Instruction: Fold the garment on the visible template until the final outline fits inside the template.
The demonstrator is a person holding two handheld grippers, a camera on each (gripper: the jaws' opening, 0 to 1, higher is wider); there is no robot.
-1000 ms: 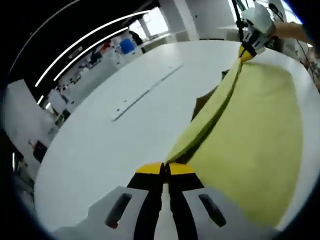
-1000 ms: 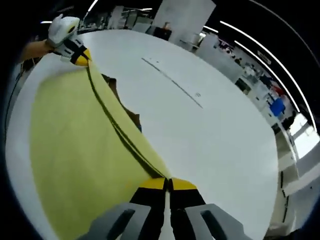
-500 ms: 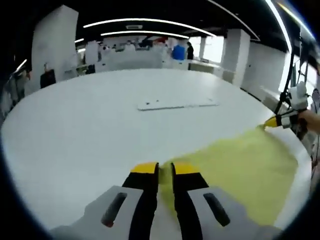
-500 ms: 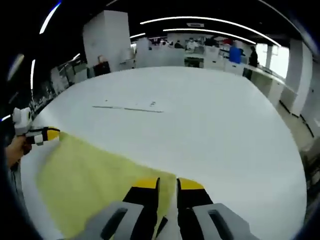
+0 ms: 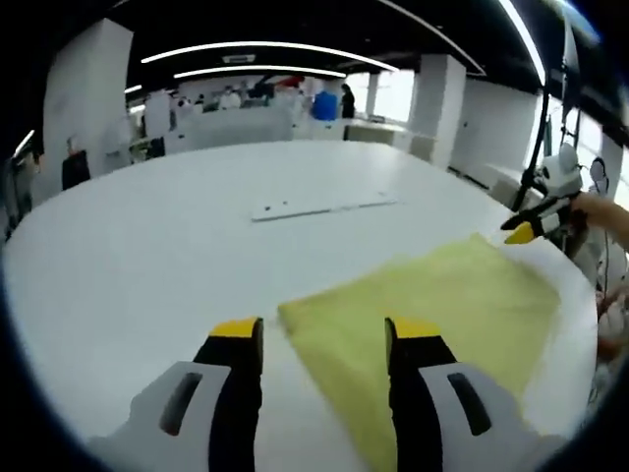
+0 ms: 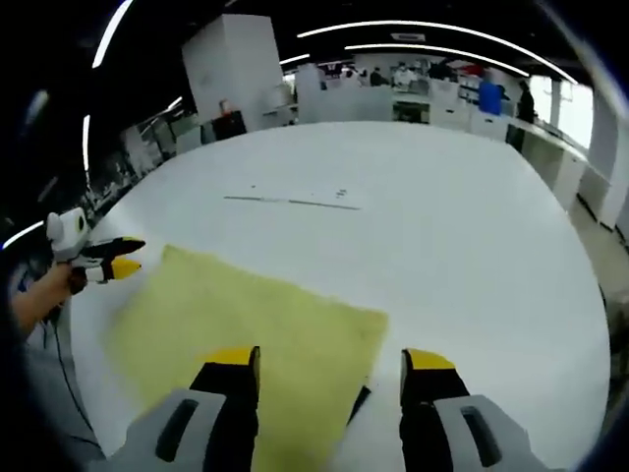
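Both my grippers, left [image 5: 320,334] and right [image 6: 330,362], spread wide, holding nothing; yellow garment [image 5: 432,305] flat on white table [image 5: 147,246], apparently folded.

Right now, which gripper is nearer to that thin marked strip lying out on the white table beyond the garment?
Hard to call. The left gripper and right gripper both hang open at the yellow garment's near corners, the strip well beyond each.

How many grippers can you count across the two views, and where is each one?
2. The left gripper has open jaws either side of one corner of the yellow garment; the right gripper stands open at the neighbouring corner. Each also shows small at the other view's edge.
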